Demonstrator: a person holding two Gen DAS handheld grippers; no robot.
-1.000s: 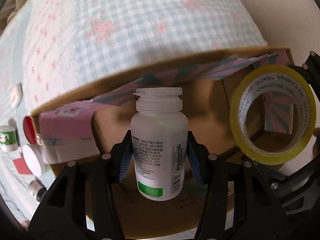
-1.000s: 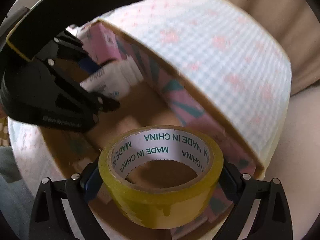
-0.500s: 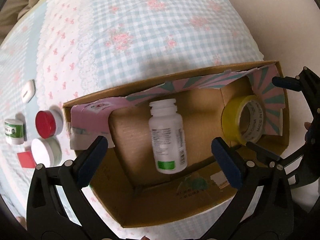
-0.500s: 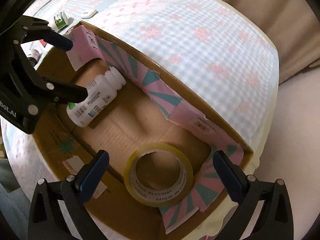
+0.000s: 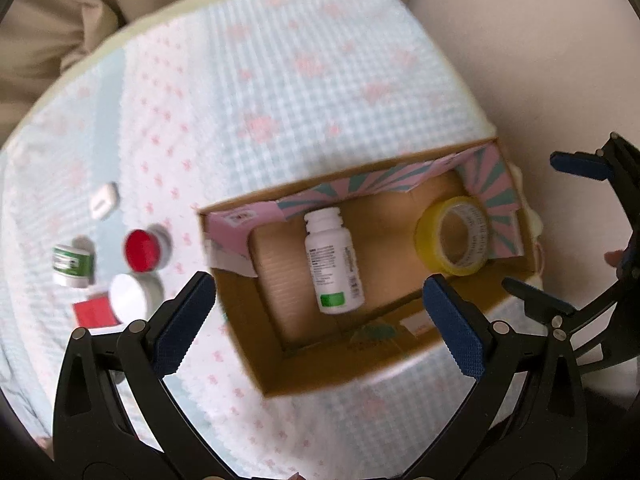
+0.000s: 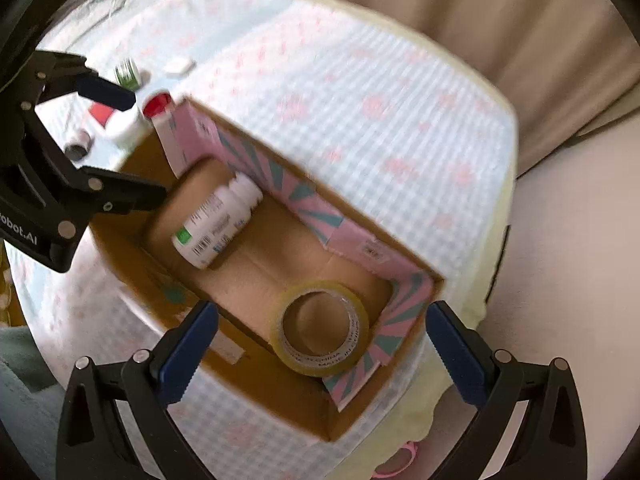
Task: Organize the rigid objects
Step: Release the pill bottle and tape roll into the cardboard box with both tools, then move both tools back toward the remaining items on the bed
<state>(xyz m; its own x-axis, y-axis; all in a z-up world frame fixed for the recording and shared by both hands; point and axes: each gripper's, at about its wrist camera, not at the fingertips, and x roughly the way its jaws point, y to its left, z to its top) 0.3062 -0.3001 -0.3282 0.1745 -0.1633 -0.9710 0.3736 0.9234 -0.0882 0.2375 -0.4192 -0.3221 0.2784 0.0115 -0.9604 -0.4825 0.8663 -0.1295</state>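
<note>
A cardboard box [image 5: 280,376] [image 6: 132,256] sits on the checked bedspread. A white pill bottle [image 5: 332,264] [image 6: 216,220] lies on its side inside it. A yellow tape roll [image 5: 454,236] [image 6: 320,328] rests at the box's right end. My left gripper [image 5: 320,328] is open and empty, held above the box. My right gripper [image 6: 320,344] is open and empty above the tape roll; it also shows in the left wrist view [image 5: 560,232]. The left gripper shows at the left of the right wrist view [image 6: 120,144].
Left of the box on the bedspread lie a red-lidded jar [image 5: 142,250] [image 6: 157,105], a white-lidded jar [image 5: 128,296], a green-labelled small jar [image 5: 72,266] [image 6: 127,72], a red card [image 5: 94,314] and a small white case [image 5: 103,202]. Beige bedding surrounds the spread.
Both grippers opened and let go: the bottle and the tape roll now lie in the box. Both grippers have since risen higher above the box.
</note>
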